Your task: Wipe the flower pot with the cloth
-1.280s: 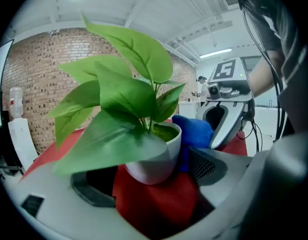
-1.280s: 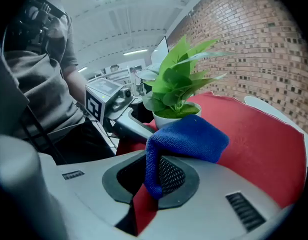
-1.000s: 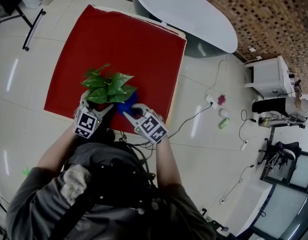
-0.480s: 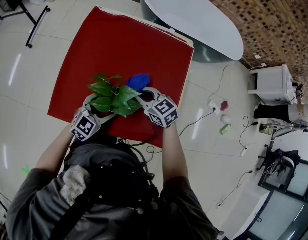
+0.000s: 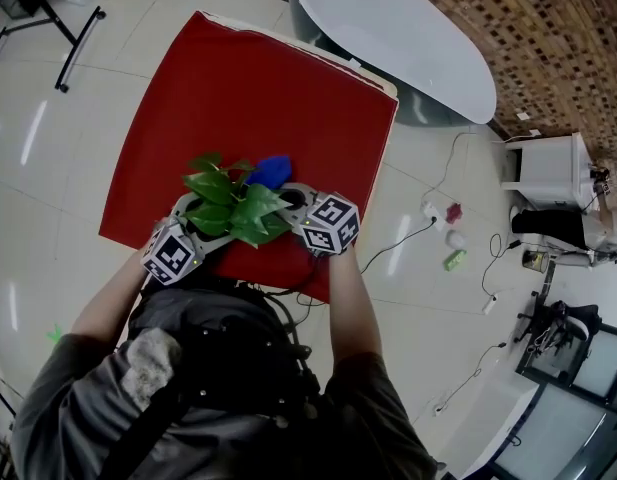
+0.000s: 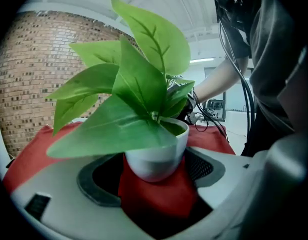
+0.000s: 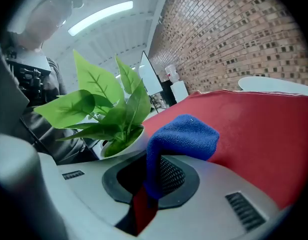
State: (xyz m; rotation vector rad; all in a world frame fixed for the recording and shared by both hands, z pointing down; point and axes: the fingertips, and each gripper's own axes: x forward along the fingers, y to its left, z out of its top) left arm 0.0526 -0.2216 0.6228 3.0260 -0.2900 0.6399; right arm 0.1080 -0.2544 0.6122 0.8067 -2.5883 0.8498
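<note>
A white flower pot (image 6: 156, 156) with a broad-leaved green plant (image 5: 233, 203) stands at the near edge of the red table (image 5: 238, 78). In the left gripper view the pot sits between the jaws of my left gripper (image 6: 154, 171), which is shut on it. In the head view the leaves hide the pot and the left jaws. My right gripper (image 7: 154, 181) is shut on a blue cloth (image 7: 181, 139), which bulges out over its jaws just to the right of the pot (image 7: 121, 144). From above, the cloth (image 5: 271, 171) shows just beyond the leaves, ahead of the right gripper (image 5: 293, 196).
A white oval table (image 5: 388, 28) stands past the red table's far corner. Cables (image 5: 408, 233) and small items lie on the tiled floor to the right, near a white cabinet (image 5: 548, 168). The person's body is right at the table's near edge.
The right gripper carried the blue cloth from the near side of the plant round to its far right side. The left gripper stayed on the pot.
</note>
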